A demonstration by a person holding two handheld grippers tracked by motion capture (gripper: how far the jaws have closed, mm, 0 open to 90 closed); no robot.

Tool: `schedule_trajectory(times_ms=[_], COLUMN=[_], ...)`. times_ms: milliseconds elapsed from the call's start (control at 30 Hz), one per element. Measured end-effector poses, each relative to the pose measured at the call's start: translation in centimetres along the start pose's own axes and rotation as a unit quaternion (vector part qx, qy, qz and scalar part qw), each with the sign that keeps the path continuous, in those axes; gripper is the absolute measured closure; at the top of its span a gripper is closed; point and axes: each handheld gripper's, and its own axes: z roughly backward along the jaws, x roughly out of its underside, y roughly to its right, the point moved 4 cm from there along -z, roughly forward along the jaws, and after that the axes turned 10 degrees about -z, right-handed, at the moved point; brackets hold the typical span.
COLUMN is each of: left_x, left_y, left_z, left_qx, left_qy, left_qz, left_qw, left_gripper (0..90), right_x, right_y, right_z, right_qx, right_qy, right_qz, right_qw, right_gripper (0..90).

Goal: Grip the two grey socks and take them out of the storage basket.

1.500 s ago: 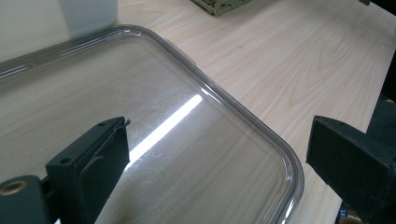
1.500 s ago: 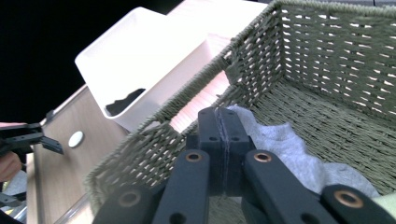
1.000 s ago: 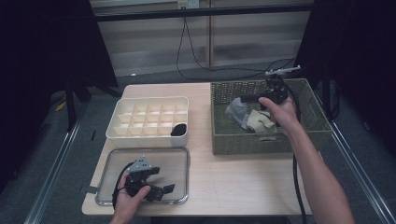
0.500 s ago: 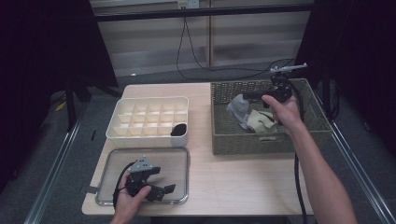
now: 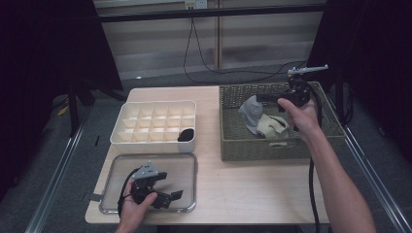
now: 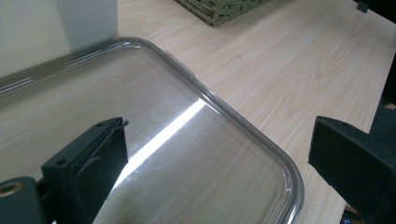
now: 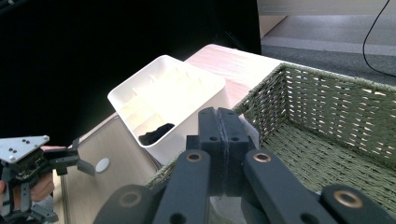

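Observation:
My right gripper [image 5: 258, 97] [image 7: 219, 114] hovers level over the wicker basket [image 5: 233, 145] [image 7: 327, 116], jaws pressed together and pointing left. A grey cloth [image 5: 250, 112] hangs from the jaw tips, so the gripper looks shut on it. A beige cloth [image 5: 272, 127] lies in the basket beside it. My left gripper [image 5: 170, 185] [image 6: 219, 140] rests over the clear tray [image 5: 187, 162] [image 6: 261, 135] at the front left. Its jaws stand wide apart with nothing between them.
A white divided organizer [image 5: 155, 121] [image 7: 163, 93] sits behind the tray, with a small black item [image 5: 186, 133] [image 7: 156, 133] in its front right compartment. Bare wooden tabletop [image 5: 243, 189] lies between the tray and the basket. Dark curtains flank the table.
My right gripper has risen above the basket and drifted toward the back right, and the grey cloth has come up with it. The left gripper has stayed put.

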Motion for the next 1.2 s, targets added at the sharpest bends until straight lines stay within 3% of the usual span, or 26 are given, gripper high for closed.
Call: schedule_trajectory(times_ms=[533,767,900,1200], left_x=[0.0,0.0,-0.2,-0.2], left_y=[0.2,0.1,0.2,0.3], left_z=[-0.3,-0.1,0.2,0.1], left_qx=[0.004,0.005,0.002,0.006], left_qy=[-0.008,-0.002,0.015,0.015], left_qz=[-0.010,-0.010,-0.016,-0.017], left_qw=[0.9999,0.9999,0.9997,0.9997], left_gripper=[4.4,4.5,4.5,4.5], right_x=[0.0,-1.0,-1.4,-1.4], right_y=[-2.1,-2.7,-3.2,-4.2], right_z=[1.5,2.5,2.9,3.6], right_qx=[-0.010,-0.009,-0.013,-0.016], right_qy=[0.032,0.038,0.051,0.059], right_qz=[0.011,0.016,0.012,0.016], right_qw=[0.9994,0.9991,0.9985,0.9980], right_gripper=[90.0,90.0,90.0,90.0])
